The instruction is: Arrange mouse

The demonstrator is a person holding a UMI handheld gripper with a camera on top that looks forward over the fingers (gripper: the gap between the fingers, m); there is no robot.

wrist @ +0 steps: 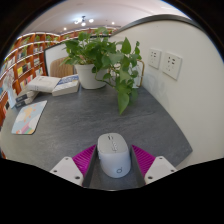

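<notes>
A light grey wireless mouse (113, 155) sits between my gripper's (114, 160) two fingers, its front end pointing away over the grey table (90, 115). The magenta pads (85, 158) press on its two sides near their tips, so the gripper is shut on the mouse. I cannot tell whether the mouse is just above the table's near part or resting on it.
A potted green plant (105, 62) in a white pot stands at the table's far side. A stack of books (53, 85) lies left of it, and a pale mouse mat (28, 117) nearer on the left. Wall sockets (172, 66) are on the right wall. Bookshelves (25, 60) stand far left.
</notes>
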